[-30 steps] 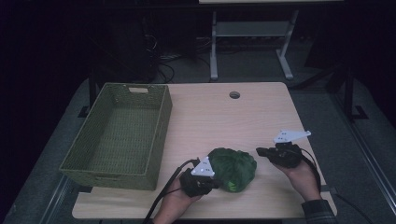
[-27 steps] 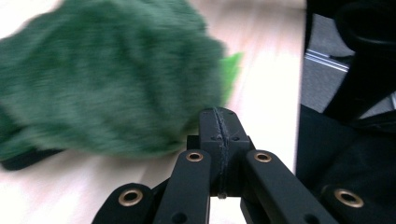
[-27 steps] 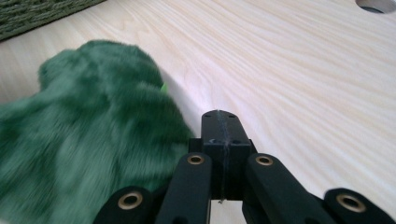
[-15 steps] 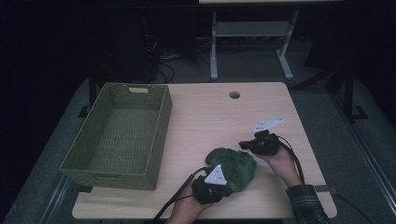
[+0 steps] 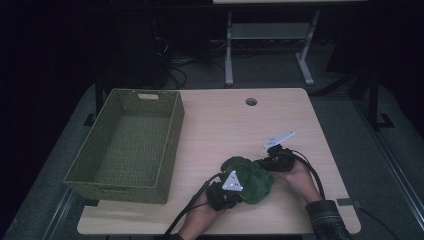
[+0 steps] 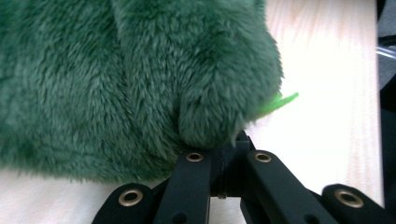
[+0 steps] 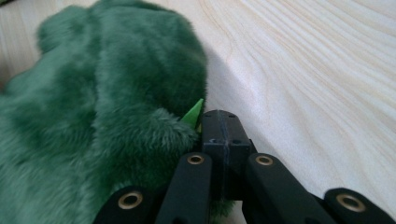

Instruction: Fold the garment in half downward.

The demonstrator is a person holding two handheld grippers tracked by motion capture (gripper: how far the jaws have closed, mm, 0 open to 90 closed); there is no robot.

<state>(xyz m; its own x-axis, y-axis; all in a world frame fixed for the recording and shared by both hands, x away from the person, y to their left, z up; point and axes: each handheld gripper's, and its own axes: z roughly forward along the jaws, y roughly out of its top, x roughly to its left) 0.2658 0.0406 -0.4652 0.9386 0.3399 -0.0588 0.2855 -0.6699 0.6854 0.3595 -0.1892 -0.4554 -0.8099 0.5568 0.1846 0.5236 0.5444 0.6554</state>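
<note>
Green plush toy (image 5: 248, 177), fluffy, crumpled heap, on wooden table (image 5: 225, 125)

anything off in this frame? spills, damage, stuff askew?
Nothing stands out. The green plush toy lies bunched on the table between the left gripper and right gripper, both shut against its fur. The green basket sits upright and intact.

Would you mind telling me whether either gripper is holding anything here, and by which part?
Neither clearly grips. Both the left gripper and right gripper have shut jaws pressed against opposite edges of the green plush toy; no fur shows between them.
</note>
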